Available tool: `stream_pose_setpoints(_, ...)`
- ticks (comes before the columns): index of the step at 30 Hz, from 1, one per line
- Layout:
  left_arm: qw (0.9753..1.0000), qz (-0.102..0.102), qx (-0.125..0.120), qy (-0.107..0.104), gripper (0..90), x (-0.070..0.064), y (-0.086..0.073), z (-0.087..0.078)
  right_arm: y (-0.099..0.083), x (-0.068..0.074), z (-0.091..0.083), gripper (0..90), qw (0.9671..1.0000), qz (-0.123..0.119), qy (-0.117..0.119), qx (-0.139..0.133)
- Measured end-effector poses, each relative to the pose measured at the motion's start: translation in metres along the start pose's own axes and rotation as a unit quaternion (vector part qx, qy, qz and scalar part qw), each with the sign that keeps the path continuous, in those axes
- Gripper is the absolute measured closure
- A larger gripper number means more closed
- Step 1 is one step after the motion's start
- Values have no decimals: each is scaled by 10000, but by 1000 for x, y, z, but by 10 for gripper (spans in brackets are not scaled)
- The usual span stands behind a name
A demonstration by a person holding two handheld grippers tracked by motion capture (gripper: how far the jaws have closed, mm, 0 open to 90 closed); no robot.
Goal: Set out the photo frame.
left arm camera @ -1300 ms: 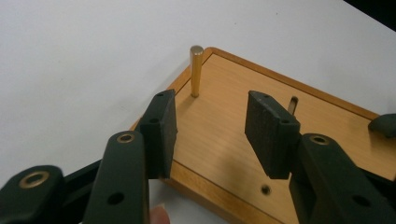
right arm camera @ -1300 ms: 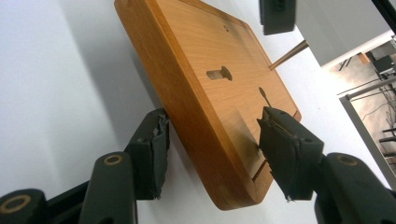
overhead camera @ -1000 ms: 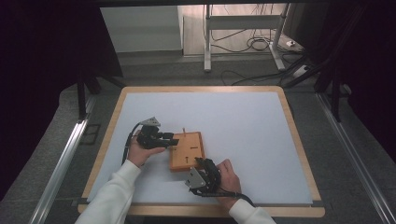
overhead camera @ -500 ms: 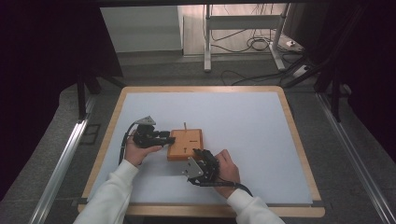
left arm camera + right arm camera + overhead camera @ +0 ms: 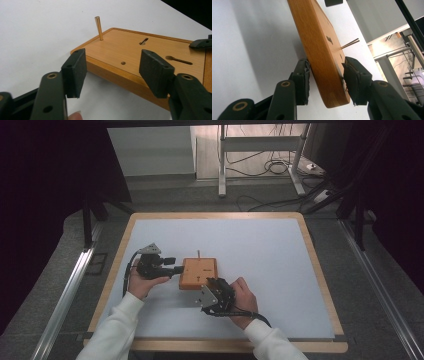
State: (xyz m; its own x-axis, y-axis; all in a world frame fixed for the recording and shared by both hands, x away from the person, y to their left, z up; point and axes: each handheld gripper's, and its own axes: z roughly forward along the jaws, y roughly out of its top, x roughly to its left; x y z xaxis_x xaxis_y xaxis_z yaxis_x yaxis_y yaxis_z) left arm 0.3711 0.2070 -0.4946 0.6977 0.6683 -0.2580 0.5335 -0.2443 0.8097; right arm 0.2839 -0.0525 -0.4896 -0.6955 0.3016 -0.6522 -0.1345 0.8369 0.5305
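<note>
A flat wooden board (image 5: 199, 270) with slots and small holes lies on the pale table mat (image 5: 265, 250), and a thin brass peg (image 5: 199, 254) stands upright at its far edge. My right gripper (image 5: 212, 284) is shut on the board's near edge. In the right gripper view one pad sits under the board (image 5: 322, 57) and one on top of it. My left gripper (image 5: 177, 269) is open at the board's left side. In the left gripper view its fingers (image 5: 75, 70) straddle a corner of the board (image 5: 140, 55) without touching it. The peg (image 5: 98, 27) rises just beyond.
The mat has a wooden frame (image 5: 320, 270) around it. Dark curtains hang at both sides. Beyond the table stand a metal stand (image 5: 260, 150) and floor cables. Open mat lies to the right of the board and behind it.
The board has turned from slanted to square with the table and shifted slightly away from me, still held by the right gripper. The left gripper has drawn back a little to the left.
</note>
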Motion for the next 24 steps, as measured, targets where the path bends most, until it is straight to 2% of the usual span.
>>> stream_pose_setpoints(6, 9999, 23, 14, 119, 337, -3, -10, -13, -1, -4, -1, 583, 10000, -55, 58, 22)
stream_pose_setpoints(12, 9998, -31, 34, 196, 325, 0, -26, -28, 2, -10, -2, 596, 9999, -16, 111, 63)
stream_pose_setpoints(13, 9998, -39, 39, 203, 325, 1, -28, -29, 3, -11, -2, 599, 9999, 57, 119, 53)
stream_pose_setpoints(20, 9997, -94, 129, 207, 320, 4, -36, -29, 10, -20, -2, 616, 9997, -71, 192, 108)
stream_pose_setpoints(24, 9997, -58, 175, 180, 319, 2, -37, -26, 17, -25, -1, 647, 9995, -227, 173, 138)
